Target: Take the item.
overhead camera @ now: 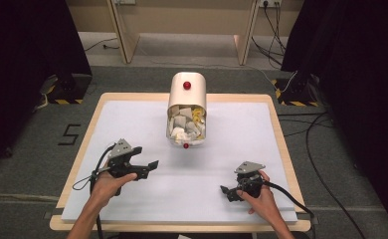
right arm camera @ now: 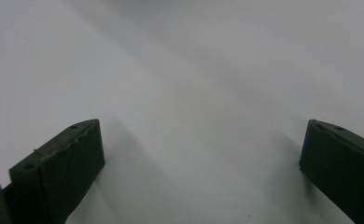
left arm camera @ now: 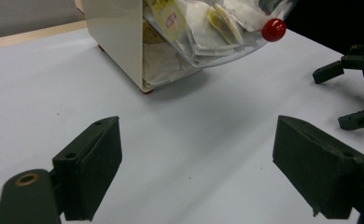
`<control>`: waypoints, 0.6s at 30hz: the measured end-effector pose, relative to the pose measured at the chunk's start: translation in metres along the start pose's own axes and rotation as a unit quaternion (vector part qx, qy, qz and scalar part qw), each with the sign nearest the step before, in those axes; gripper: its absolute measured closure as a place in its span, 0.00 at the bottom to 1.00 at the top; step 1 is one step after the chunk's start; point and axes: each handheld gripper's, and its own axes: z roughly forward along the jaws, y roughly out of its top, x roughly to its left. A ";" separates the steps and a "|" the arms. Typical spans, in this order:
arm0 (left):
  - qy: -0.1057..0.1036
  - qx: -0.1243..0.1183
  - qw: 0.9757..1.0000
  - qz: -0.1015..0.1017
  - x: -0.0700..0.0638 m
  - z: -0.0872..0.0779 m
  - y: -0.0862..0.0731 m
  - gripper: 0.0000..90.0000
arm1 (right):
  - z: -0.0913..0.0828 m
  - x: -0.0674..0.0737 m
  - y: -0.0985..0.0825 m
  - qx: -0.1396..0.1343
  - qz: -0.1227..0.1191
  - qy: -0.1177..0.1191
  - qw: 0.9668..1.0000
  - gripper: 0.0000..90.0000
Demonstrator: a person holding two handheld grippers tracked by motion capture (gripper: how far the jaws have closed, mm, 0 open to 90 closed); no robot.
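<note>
Black jaws of our left gripper stand wide apart with nothing between them, low over the white table cover at its near left. Our right gripper sits at the near right, jaws also spread wide and bare; in the right gripper view we see pale cover beyond the jaws and nothing else we can make out. The two grippers lie well apart, with an open stretch of cover between them.

Farther on, near the middle of the table, stands the cream box with a clear curved front, packed with paper sachets. A red knob sits at the lower lip of the front and another on the cream top. In the left gripper view the box is cut off at the upper edge, so we cannot see its top there; its red knob hangs over the cover, and the sachets' print is too small to read.

The cover leaves a wooden table rim showing on the sides. Bare cover surrounds the box on every side.
</note>
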 end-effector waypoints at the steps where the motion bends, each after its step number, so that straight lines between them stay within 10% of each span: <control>1: -0.001 -0.001 1.000 -0.001 -0.001 0.001 -0.001 0.17 | 0.000 0.000 0.000 0.000 0.000 0.000 1.000 0.00; 18: -0.006 0.009 1.000 0.001 -0.010 0.011 -0.019 0.17 | 0.000 0.000 0.000 0.000 0.000 0.000 1.000 0.00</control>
